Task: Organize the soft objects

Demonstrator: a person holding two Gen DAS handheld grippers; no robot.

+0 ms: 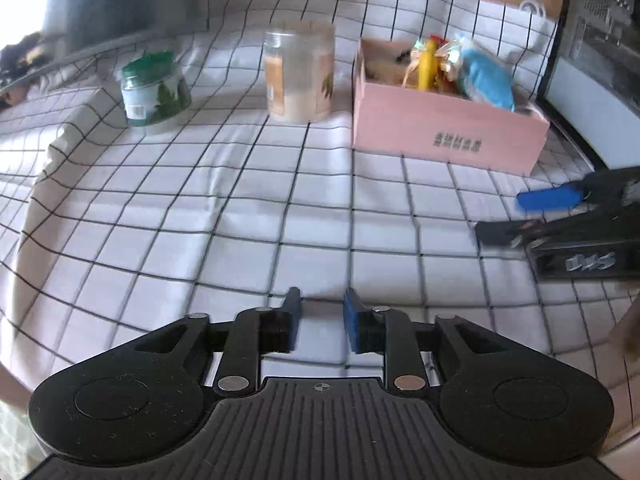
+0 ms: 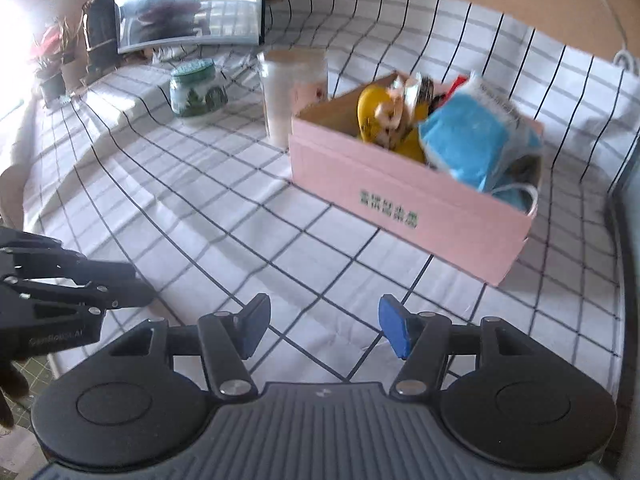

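the pink box (image 2: 404, 196) sits on the checked cloth (image 2: 224, 216) at about 1 o'clock from both grippers, holding a blue soft pack (image 2: 472, 140), a yellow toy (image 2: 376, 116) and crinkly wrappers. at 11 o'clock stand a green-lidded jar (image 1: 154, 88) and a tall clear jar (image 1: 300, 76). the left gripper (image 1: 320, 318) and right gripper (image 2: 322, 330) both gape, holding nothing.

light: daylight pouring in from the far left, blown out white at that edge | shadows: soft, faint ones on the checked cloth (image 1: 240, 200) | blur: pink box (image 2: 400, 200) and its contents smeared, jars a bit soft | distortion: heavy fisheye, grid lines bow hard near the edges | glare: monitor (image 2: 188, 8) washed out
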